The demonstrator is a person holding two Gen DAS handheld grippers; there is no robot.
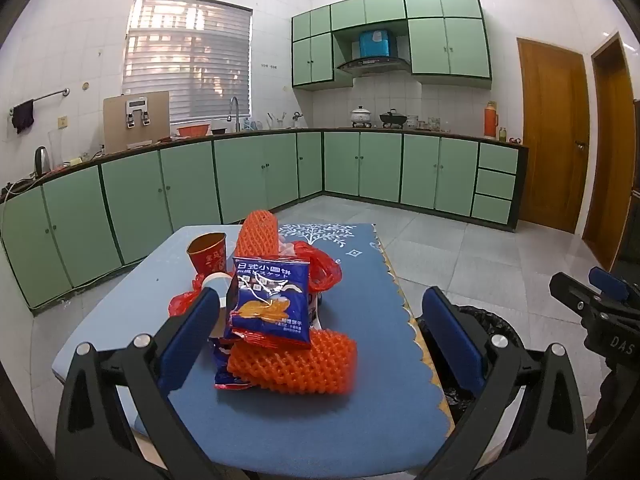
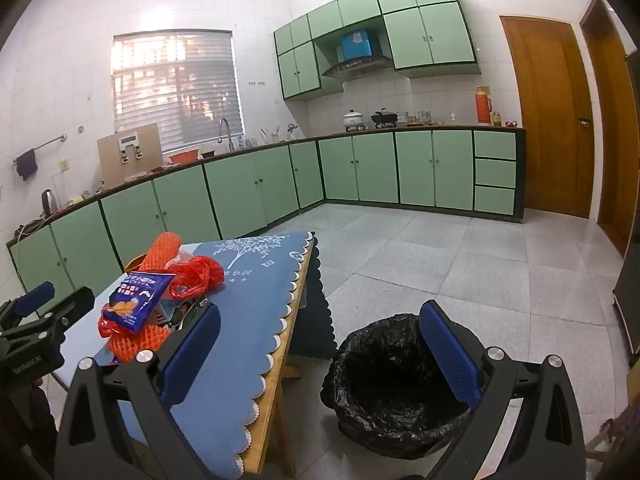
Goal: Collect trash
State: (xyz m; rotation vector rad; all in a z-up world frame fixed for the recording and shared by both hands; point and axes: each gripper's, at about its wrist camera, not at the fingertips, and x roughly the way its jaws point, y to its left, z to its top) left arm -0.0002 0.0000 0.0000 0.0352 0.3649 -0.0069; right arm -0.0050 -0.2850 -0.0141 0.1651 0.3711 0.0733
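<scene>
A pile of trash sits on the blue table mat [image 1: 360, 380]: a blue snack packet [image 1: 272, 300] standing upright, an orange foam net [image 1: 296, 364] in front of it, a second orange foam net [image 1: 258, 236] behind, a red plastic bag [image 1: 320, 266] and a red paper cup [image 1: 207, 252]. My left gripper [image 1: 320, 320] is open and empty, just short of the pile. My right gripper [image 2: 320, 332] is open and empty, above the bin [image 2: 396, 384] lined with a black bag, right of the table. The pile also shows in the right wrist view [image 2: 136, 304].
The table edge [image 2: 280, 356] with a scalloped mat border runs beside the bin. Grey tiled floor [image 2: 480, 264] lies beyond. Green cabinets [image 1: 260, 176] and wooden doors [image 1: 552, 136] line the walls. My right gripper shows at the right of the left wrist view [image 1: 600, 304].
</scene>
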